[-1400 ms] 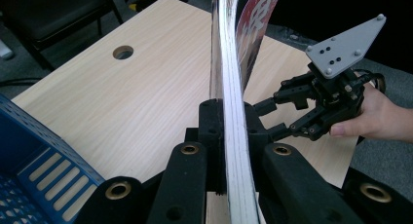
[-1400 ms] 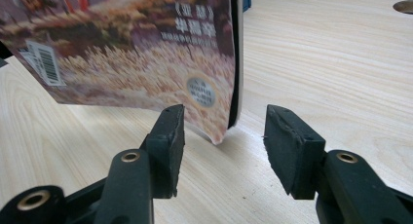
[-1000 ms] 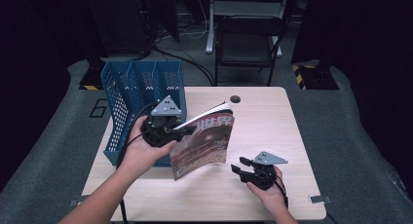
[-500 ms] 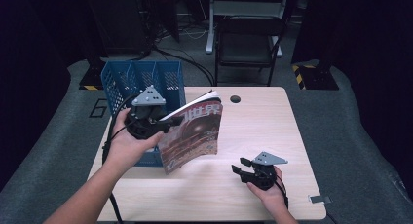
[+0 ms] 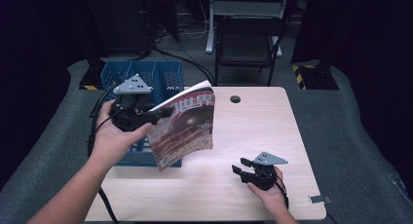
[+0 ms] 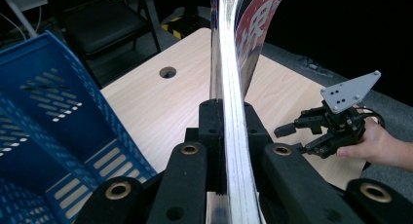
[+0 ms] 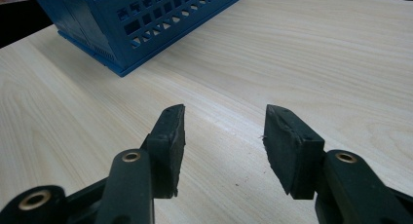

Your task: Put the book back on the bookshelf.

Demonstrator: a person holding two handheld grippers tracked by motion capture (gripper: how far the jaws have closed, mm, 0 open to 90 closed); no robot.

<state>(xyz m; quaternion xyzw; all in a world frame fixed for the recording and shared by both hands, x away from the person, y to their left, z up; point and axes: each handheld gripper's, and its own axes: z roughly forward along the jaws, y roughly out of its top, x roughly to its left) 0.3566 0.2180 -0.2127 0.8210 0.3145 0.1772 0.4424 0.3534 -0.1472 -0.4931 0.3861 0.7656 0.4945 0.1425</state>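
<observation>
Wooden table (image 5: 253, 136), left tongs (image 6: 226, 121) gripping magazine (image 5: 187, 124) titled "世界"

Pale wooden table (image 5: 253, 136) with a round cable hole – blue slotted basket (image 5: 160, 80) standing at its left edge

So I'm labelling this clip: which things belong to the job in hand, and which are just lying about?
In the job:
- magazine, clamped by the left gripper
- blue basket beside it

Standing by or just there:
- right gripper, open, holding nothing
- table
- black chair beyond the table
</observation>
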